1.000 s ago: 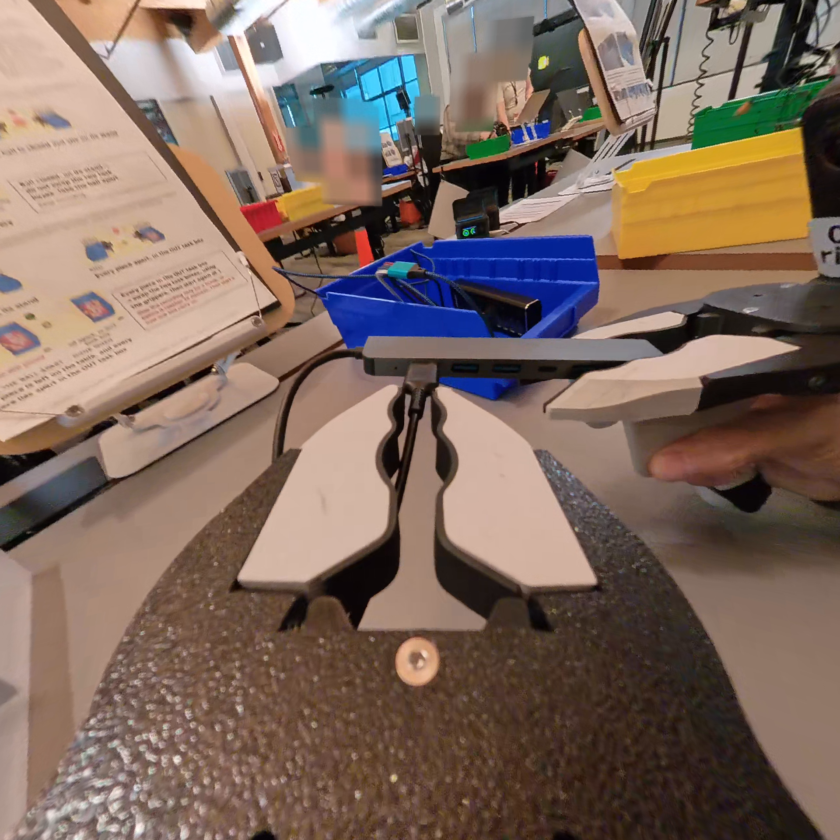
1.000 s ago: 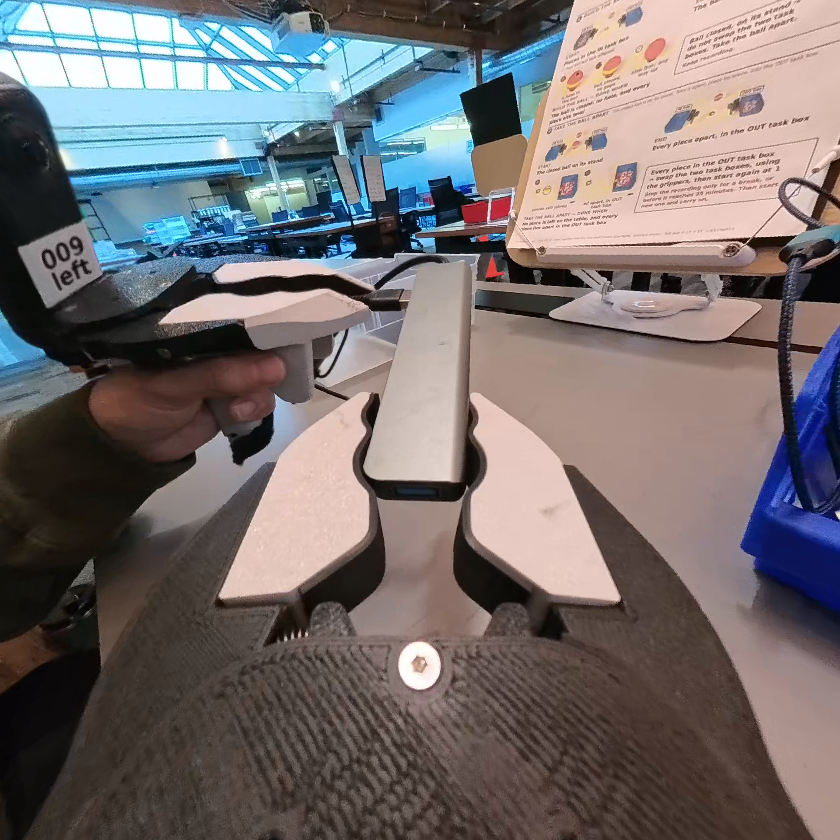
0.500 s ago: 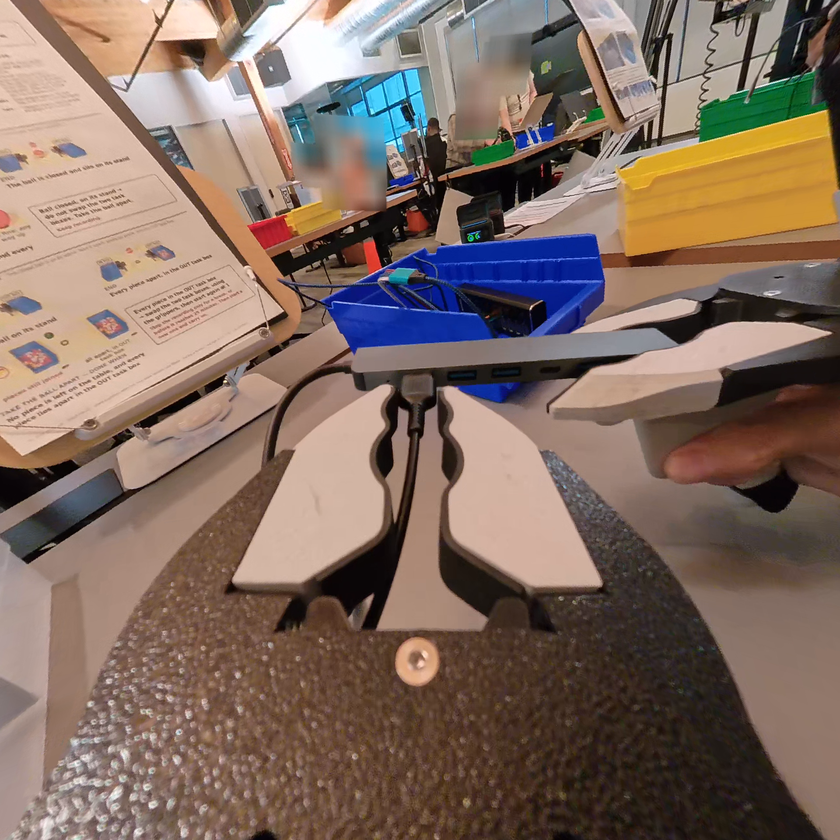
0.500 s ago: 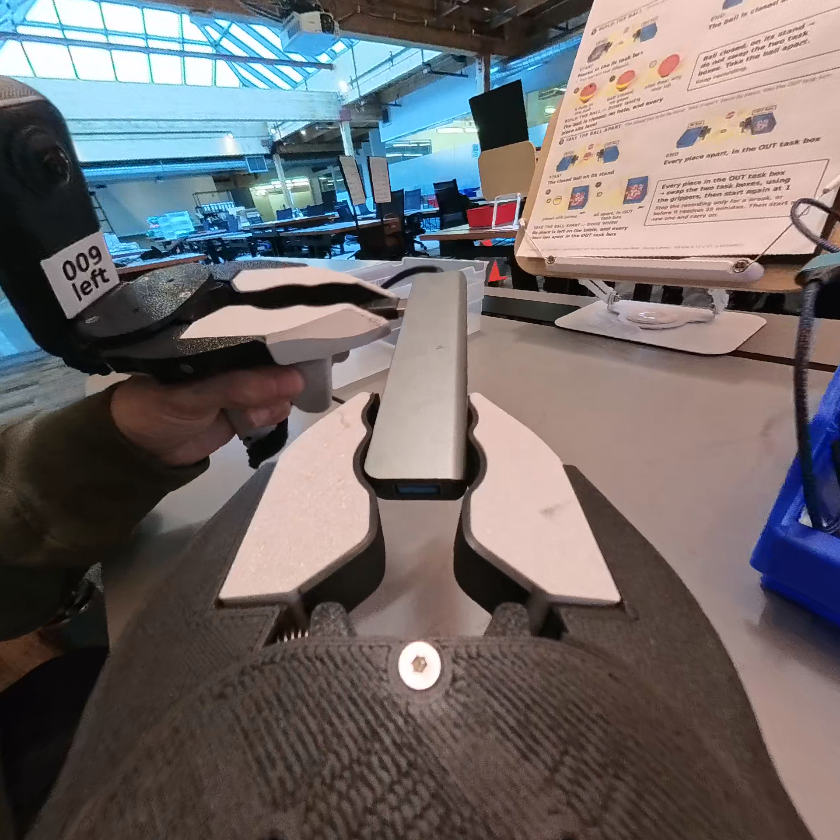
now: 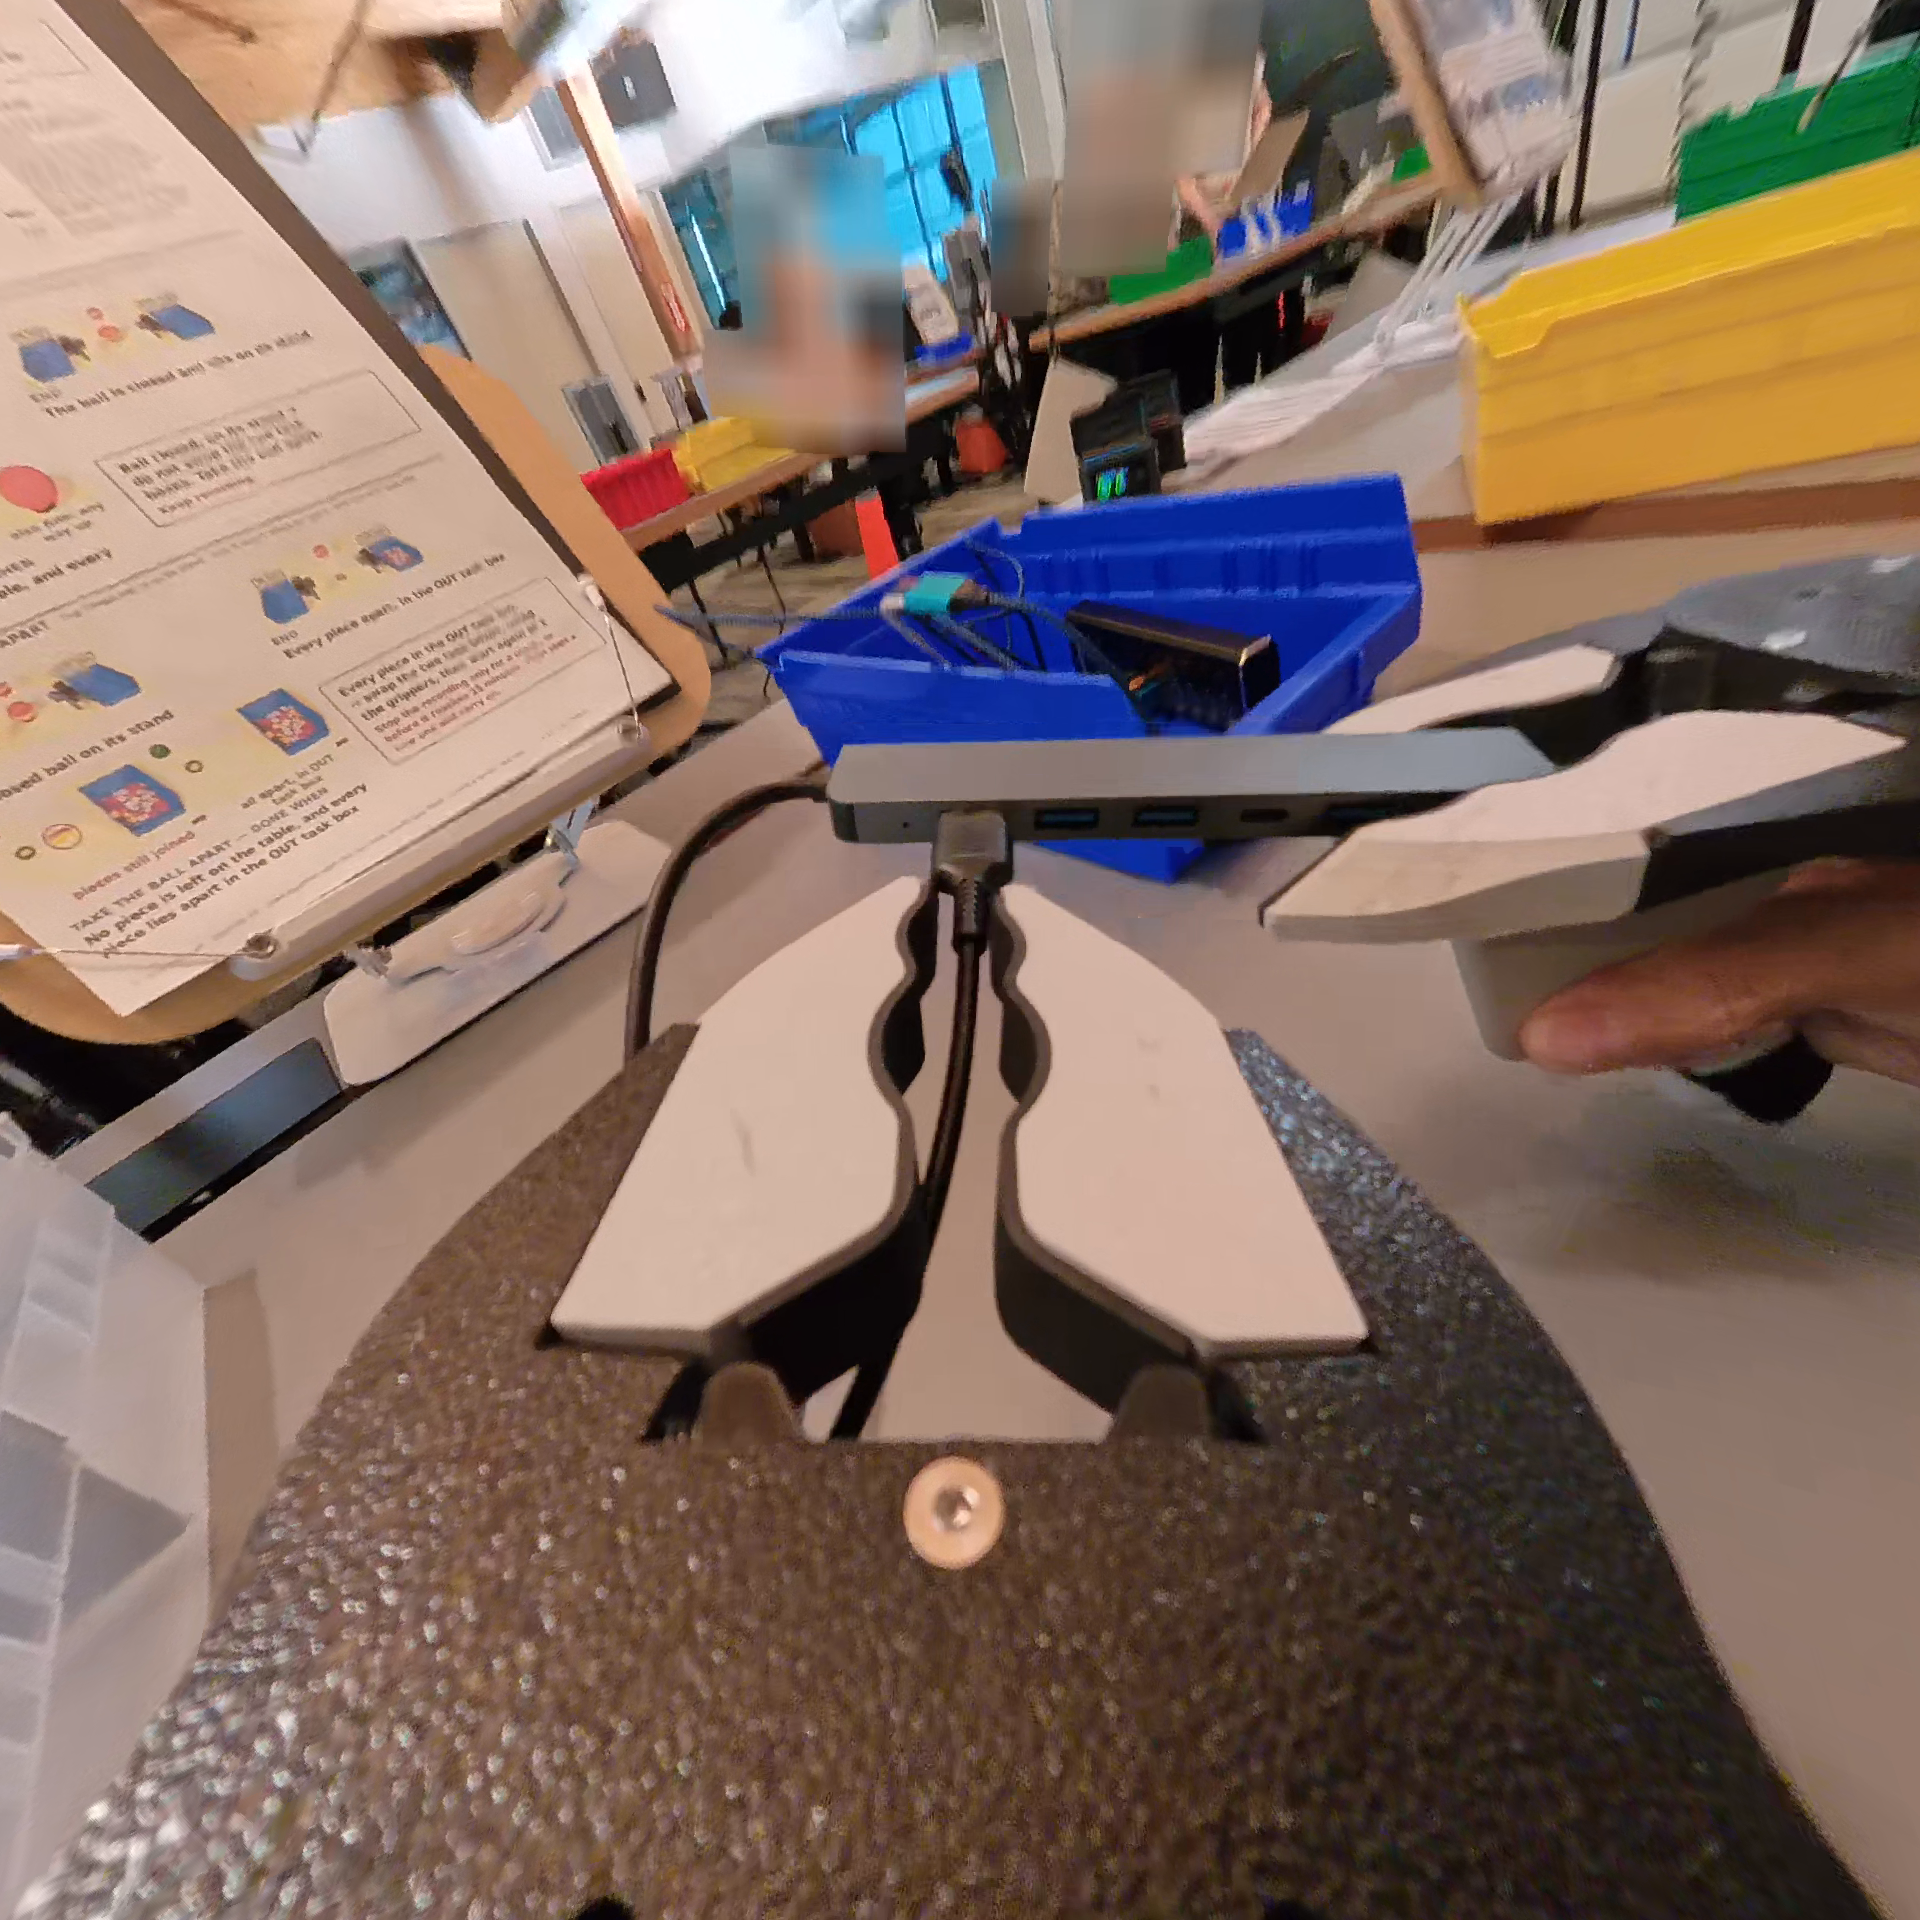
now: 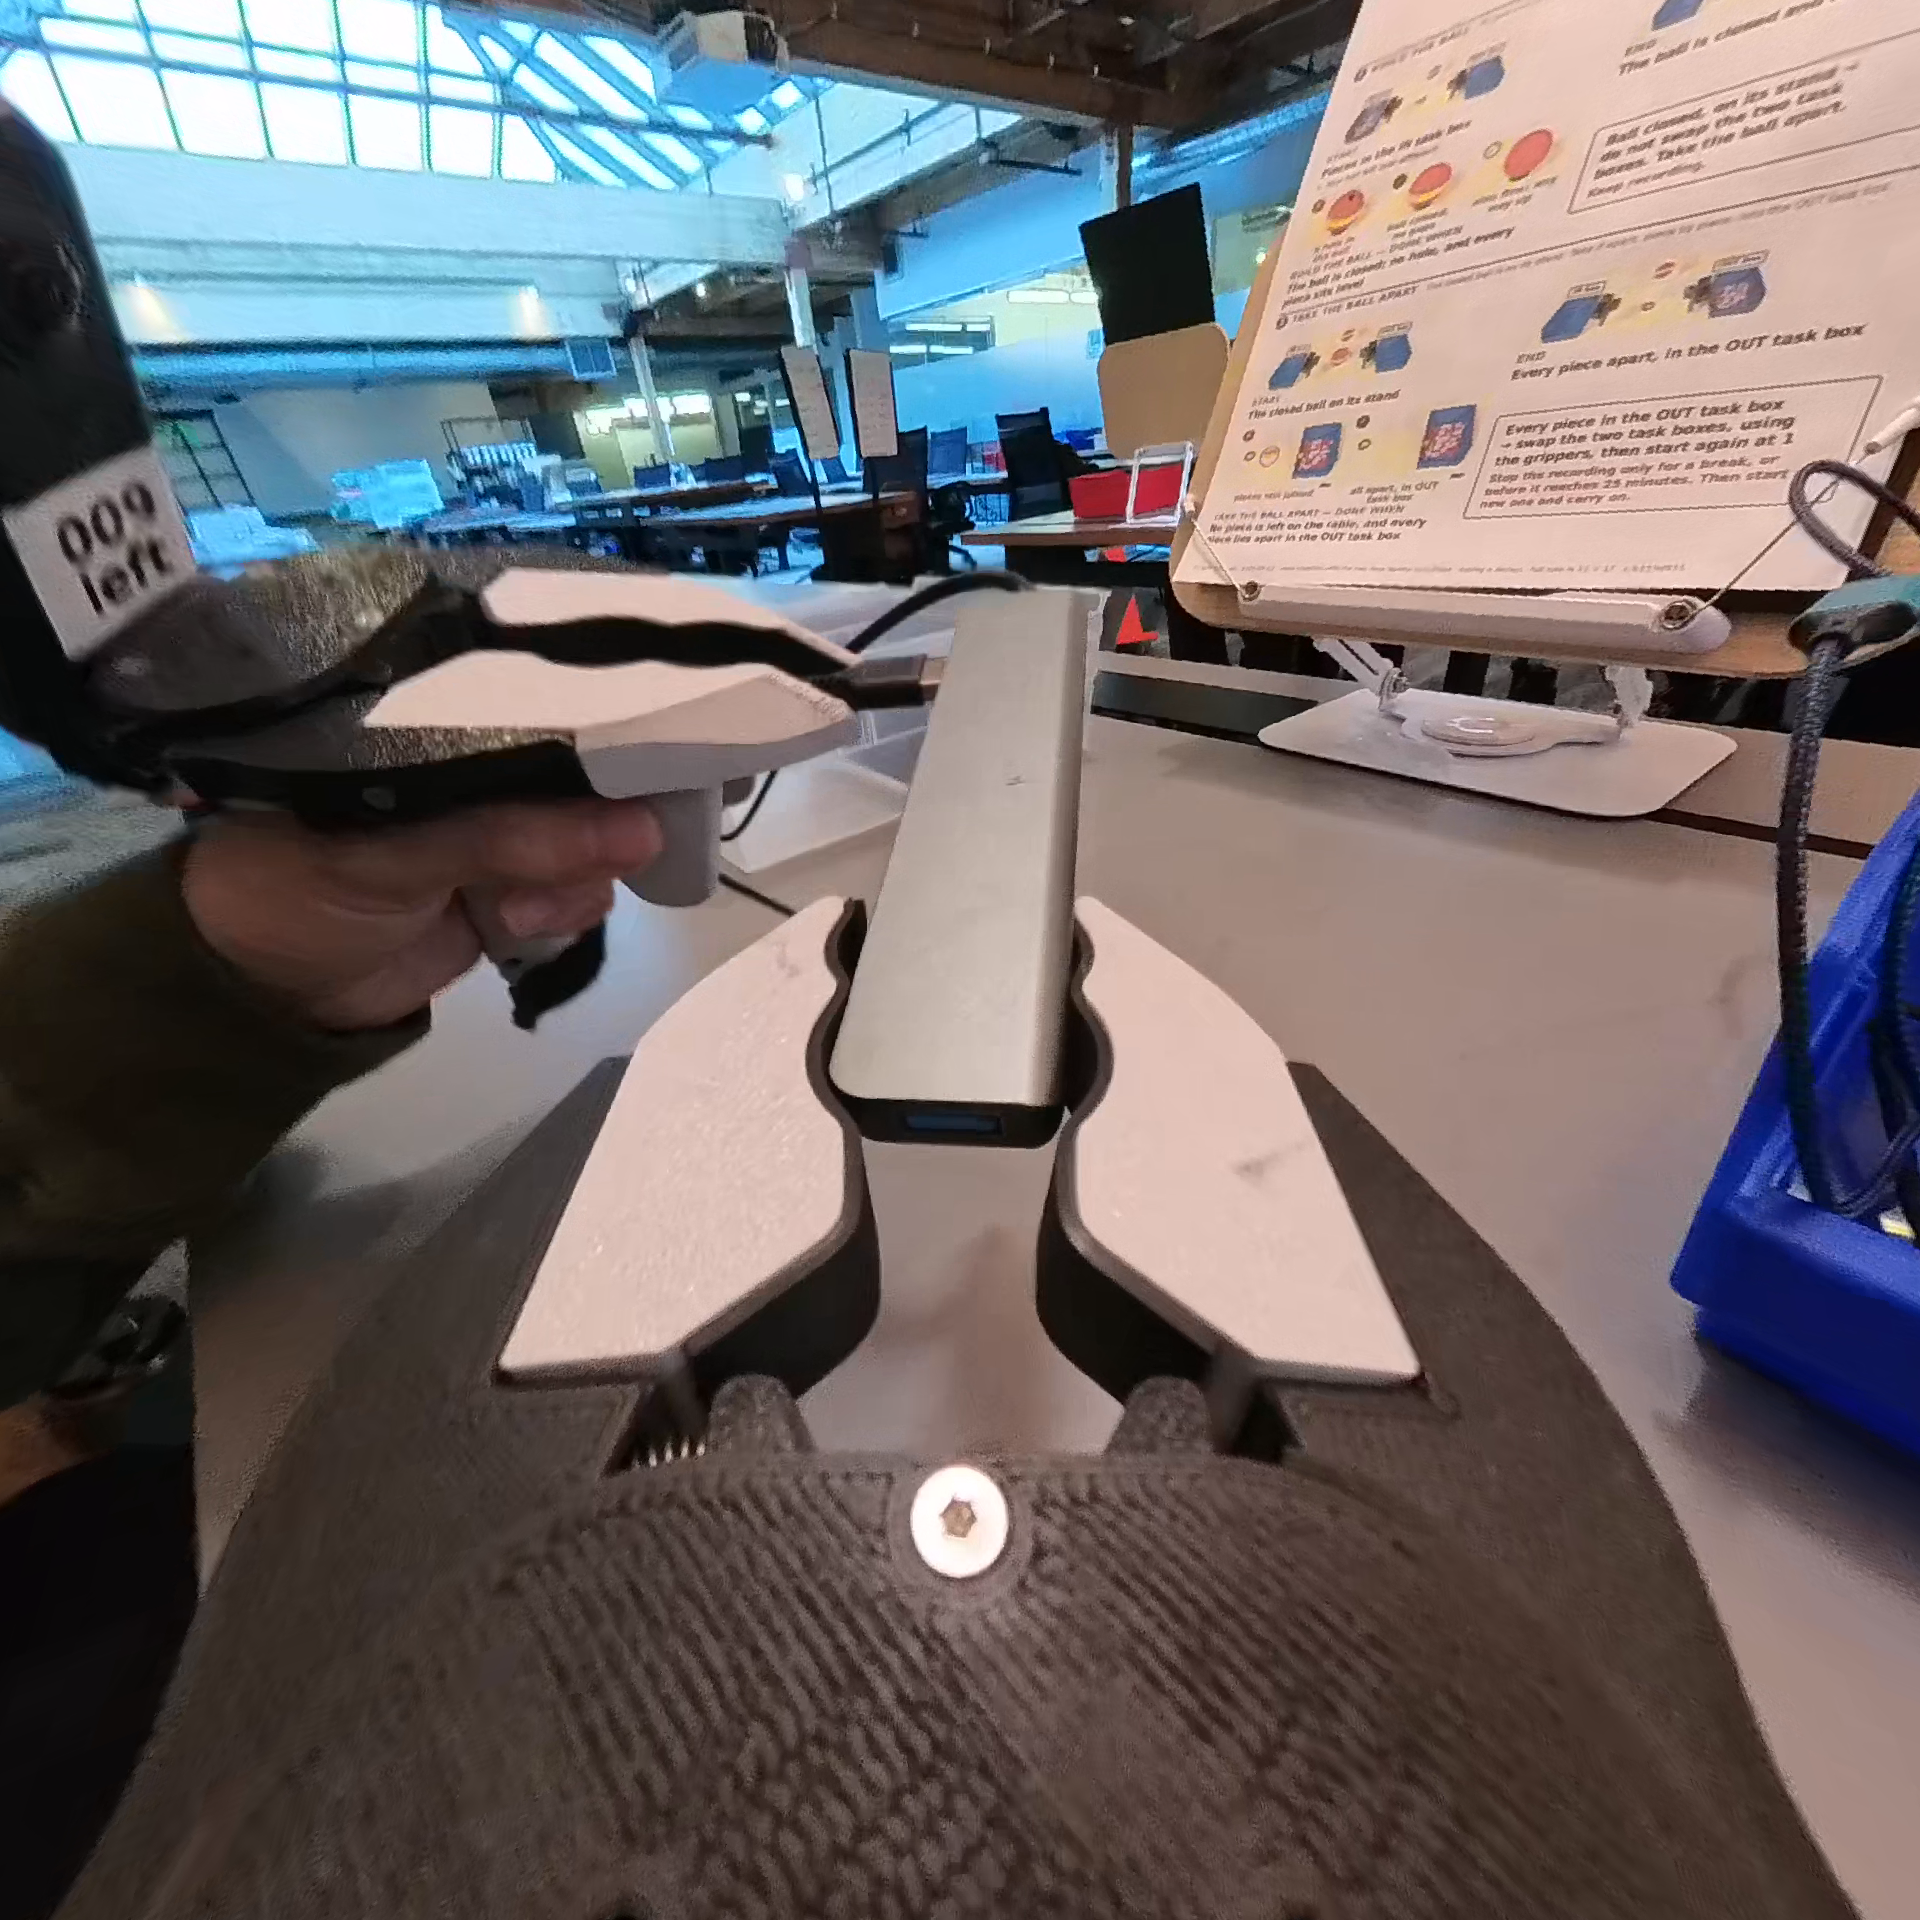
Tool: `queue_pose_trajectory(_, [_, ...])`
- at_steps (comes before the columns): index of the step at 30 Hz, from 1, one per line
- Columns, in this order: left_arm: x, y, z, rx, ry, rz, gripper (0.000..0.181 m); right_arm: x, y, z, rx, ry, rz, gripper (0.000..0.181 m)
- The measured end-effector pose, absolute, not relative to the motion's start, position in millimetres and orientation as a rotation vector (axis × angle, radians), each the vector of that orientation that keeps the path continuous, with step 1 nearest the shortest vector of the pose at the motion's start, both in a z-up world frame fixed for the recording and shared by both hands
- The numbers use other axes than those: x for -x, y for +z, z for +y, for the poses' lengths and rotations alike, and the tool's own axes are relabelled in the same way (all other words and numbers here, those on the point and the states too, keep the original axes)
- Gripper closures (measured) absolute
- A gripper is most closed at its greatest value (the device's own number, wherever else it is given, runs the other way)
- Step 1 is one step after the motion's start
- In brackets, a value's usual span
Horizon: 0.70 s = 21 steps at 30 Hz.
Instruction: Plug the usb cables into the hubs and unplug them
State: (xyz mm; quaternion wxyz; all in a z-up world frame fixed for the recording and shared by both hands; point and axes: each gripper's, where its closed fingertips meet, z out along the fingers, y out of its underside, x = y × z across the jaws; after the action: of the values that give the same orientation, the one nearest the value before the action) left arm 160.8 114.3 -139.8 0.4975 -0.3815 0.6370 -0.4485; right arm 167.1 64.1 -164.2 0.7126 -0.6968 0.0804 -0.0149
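Observation:
A slim grey USB hub (image 5: 1174, 774) is held level above the table, and it also shows in the right wrist view (image 6: 987, 831). My right gripper (image 6: 961, 925) is shut on the hub's near end; in the left wrist view it (image 5: 1309, 821) comes in from the right. My left gripper (image 5: 961, 909) is shut on a black cable (image 5: 956, 1039) just behind its plug (image 5: 971, 847). The plug sits in a side port at the hub's far end. In the right wrist view the left gripper (image 6: 847, 681) comes in from the left, with the plug (image 6: 899, 670) against the hub.
A blue bin (image 5: 1299, 582) behind the hub holds a dark second hub (image 5: 1174, 649) and cables with a teal plug (image 5: 930, 597); it also shows in the right wrist view (image 6: 1787, 1247). An instruction board (image 5: 260, 623) on a stand is at the left. A yellow bin (image 5: 1683, 343) is at the far right. There is about 6 cm between the tips of the two grippers.
Both grippers keep their grips and stay joined at the hub. The pair has shifted and tilted a little, and the background is blurred by motion.

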Motion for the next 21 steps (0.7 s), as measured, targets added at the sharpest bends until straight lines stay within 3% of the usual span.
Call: queue_pose_trajectory(21, [-161.6, -139.7, 113.3, 0.910, -1.139, 1.483, 0.175, -165.5, -166.6, 65.7, 1.580, -0.023, 0.168, 0.146])
